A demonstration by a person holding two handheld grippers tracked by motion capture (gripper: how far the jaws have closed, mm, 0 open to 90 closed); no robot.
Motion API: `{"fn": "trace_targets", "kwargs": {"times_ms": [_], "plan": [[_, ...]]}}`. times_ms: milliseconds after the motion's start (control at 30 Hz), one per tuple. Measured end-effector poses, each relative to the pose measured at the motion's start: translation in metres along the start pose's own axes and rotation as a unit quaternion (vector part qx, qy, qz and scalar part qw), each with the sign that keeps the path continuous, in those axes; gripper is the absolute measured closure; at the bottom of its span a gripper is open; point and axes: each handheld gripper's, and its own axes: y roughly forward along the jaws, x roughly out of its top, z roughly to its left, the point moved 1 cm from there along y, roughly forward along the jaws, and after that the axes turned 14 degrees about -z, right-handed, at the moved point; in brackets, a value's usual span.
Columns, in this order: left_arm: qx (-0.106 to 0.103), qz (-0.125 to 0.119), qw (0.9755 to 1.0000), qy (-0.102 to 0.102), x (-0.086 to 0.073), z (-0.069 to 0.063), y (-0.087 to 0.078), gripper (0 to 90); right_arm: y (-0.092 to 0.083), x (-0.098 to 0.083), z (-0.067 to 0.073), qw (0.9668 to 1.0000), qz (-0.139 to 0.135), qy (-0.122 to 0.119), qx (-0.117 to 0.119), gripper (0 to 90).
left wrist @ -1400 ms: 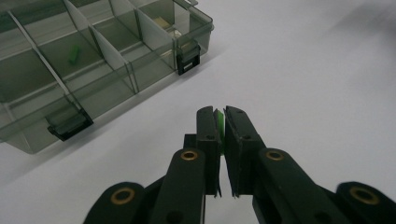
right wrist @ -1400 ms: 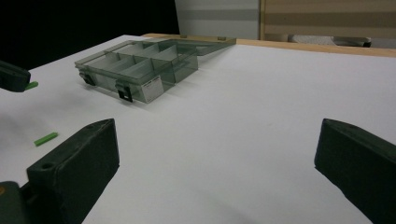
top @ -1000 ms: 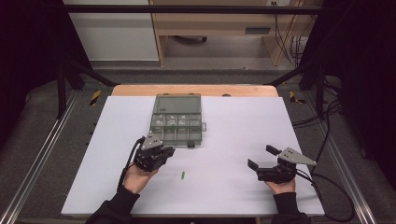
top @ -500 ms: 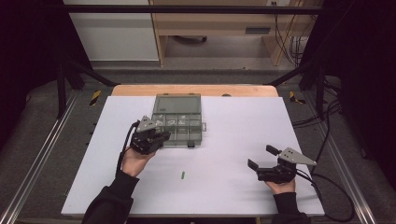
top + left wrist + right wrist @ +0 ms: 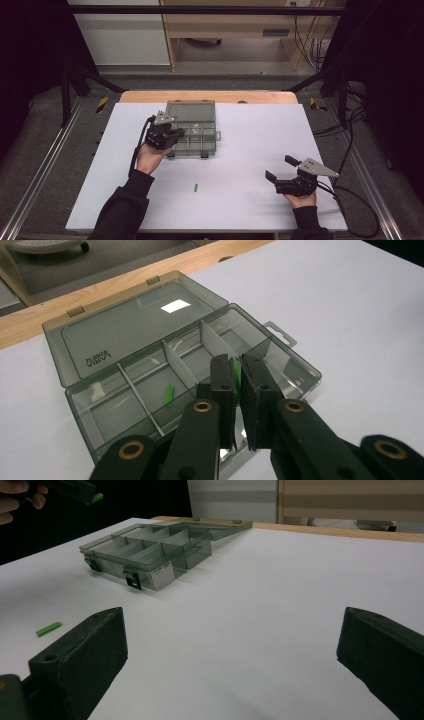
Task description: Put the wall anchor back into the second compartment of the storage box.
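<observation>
A smoky clear compartment box (image 5: 200,131) lies open at the table's far middle, lid flat behind it. My left gripper (image 5: 176,135) hovers over the box's near left part, shut on a small green stick (image 5: 236,376) that stands upright between the jaws of this gripper (image 5: 239,365). Another green stick (image 5: 169,392) lies inside a middle compartment of the box (image 5: 150,335). A third green stick (image 5: 195,187) lies on the white table in front of the box. My right gripper (image 5: 281,168) rests at the near right, open and holding nothing, its jaws wide apart in its own view (image 5: 232,630).
The white table top (image 5: 260,130) has a wooden strip (image 5: 210,96) along its far edge. In the right gripper view the box (image 5: 150,547) sits ahead to the left and the loose stick (image 5: 48,628) lies near the left jaw. Cables trail off the right side.
My left gripper has moved away from me, from the table's near middle to over the box. The right gripper has stayed in place.
</observation>
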Motion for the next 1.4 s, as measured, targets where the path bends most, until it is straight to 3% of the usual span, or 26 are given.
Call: {"fn": "trace_targets", "kwargs": {"times_ms": [267, 400, 733, 1167, 1400], "plan": [[0.012, -0.002, 0.9999, -0.007, 0.004, 0.013, 0.018, 84.5, 0.0, 0.0, 0.0, 1.0, 0.001, 0.0, 0.001, 0.3], [0.015, 0.001, 0.9997, -0.022, 0.004, 0.021, 0.027, 84.5, 0.0, -0.001, 0.0, 1.0, 0.001, 0.0, 0.0, 0.3], [0.034, 0.0, 0.9991, -0.023, -0.001, 0.037, 0.043, 84.4, 0.0, 0.0, 0.0, 1.0, 0.001, 0.0, 0.0, 0.3], [0.041, 0.029, 0.9985, -0.024, -0.017, 0.047, 0.062, 84.4, 0.0, 0.0, 0.0, 1.0, 0.002, 0.0, 0.0, 0.3], [0.041, 0.056, 0.9974, -0.017, -0.027, 0.049, 0.07, 84.3, 0.0, 0.0, 0.0, 1.0, 0.002, 0.0, 0.0, 0.3]]}}
